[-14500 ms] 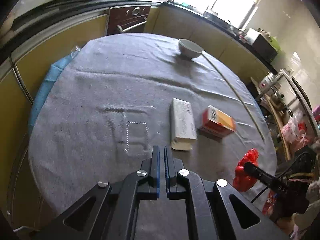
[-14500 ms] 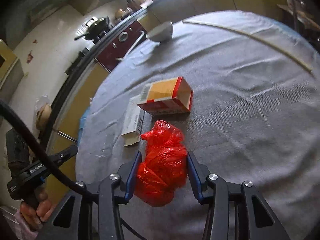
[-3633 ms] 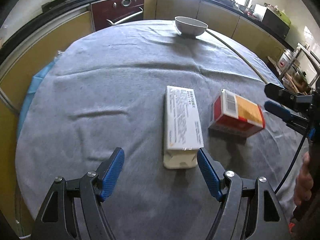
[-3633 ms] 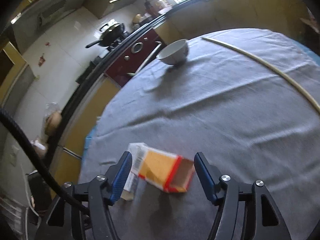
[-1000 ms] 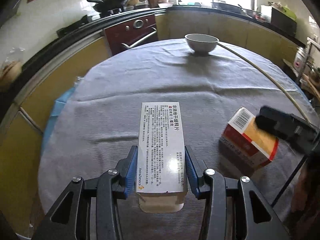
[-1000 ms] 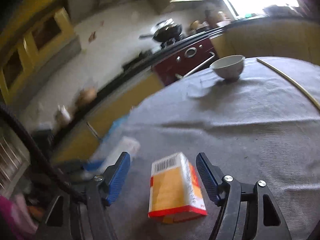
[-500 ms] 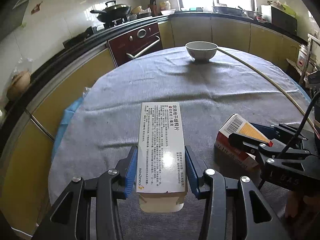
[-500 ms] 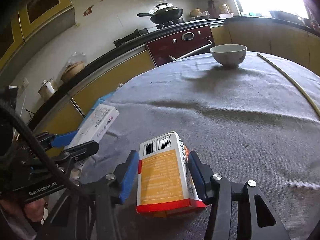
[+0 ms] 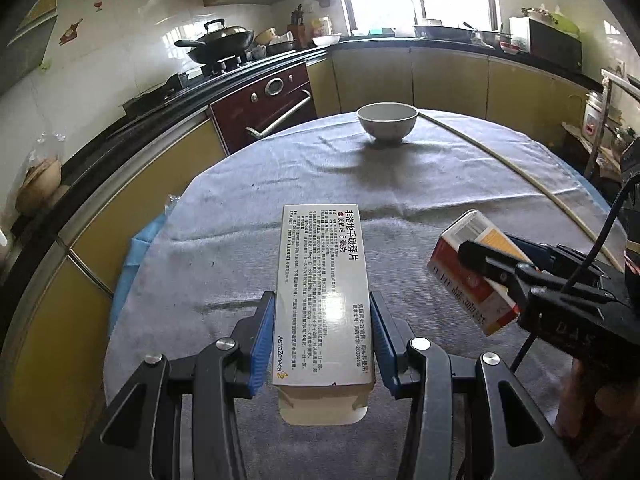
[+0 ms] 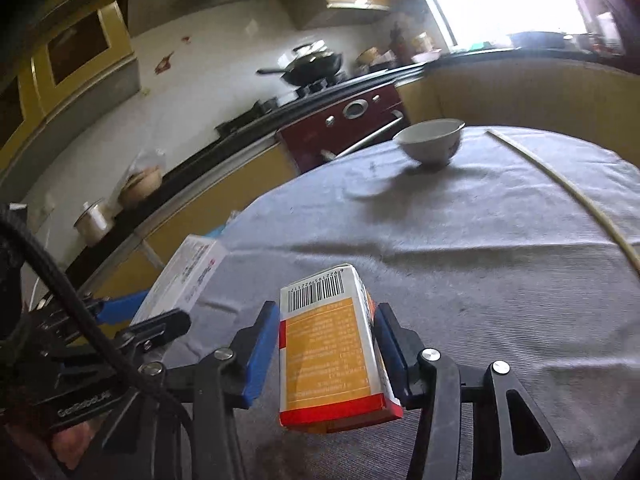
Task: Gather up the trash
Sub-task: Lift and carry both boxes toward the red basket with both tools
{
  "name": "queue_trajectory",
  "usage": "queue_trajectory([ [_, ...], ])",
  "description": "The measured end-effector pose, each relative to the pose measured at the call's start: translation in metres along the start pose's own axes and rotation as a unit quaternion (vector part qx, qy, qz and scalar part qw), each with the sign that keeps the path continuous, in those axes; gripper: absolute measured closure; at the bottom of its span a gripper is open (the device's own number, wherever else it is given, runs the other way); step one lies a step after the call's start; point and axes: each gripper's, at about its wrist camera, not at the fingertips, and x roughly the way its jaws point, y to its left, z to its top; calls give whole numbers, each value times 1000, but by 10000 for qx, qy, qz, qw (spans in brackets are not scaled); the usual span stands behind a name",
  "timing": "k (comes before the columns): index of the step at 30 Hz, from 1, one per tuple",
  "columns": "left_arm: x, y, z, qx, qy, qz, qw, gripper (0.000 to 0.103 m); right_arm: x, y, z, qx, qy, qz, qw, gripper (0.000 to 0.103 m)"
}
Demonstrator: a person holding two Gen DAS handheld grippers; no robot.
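In the left wrist view, the left gripper (image 9: 322, 334) has its blue fingers (image 9: 261, 338) pinching the long sides of a white medicine box (image 9: 323, 300), printed face up, held lengthwise and lifted clear of the grey cloth over the round counter (image 9: 248, 248). To the right, the right gripper (image 9: 492, 268) carries an orange and red box (image 9: 470, 276) tilted in the air above the counter's right side. A white bowl (image 9: 387, 122) stands near the far edge, with a pale thin stick (image 9: 520, 172) lying along the right part of the cloth. In the right wrist view, the right gripper's jaws have just been closing, and its fingers (image 10: 262, 354) now clamp the orange and red box, barcode end pointing away, raised off the cloth. At the left, the left gripper holds the white medicine box over the counter's near left edge. The bowl sits at the far edge, slightly blurred.
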Motion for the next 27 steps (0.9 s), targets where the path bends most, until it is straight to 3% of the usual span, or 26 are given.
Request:
queue_trajectory([
  [7,-22,-3,-2,-46,-144,-336,9993,56,-48,2,1,474,-401,-453,9970,51],
  [13,-52,-12,-6,-36,-362,-673,9971,56,-109,27,8,417,-704,-783,9936,51],
  [27,-117,-23,-20,138,-815,-1154,9899,56,-185,90,-17,123,-826,-1291,9881,51],
])
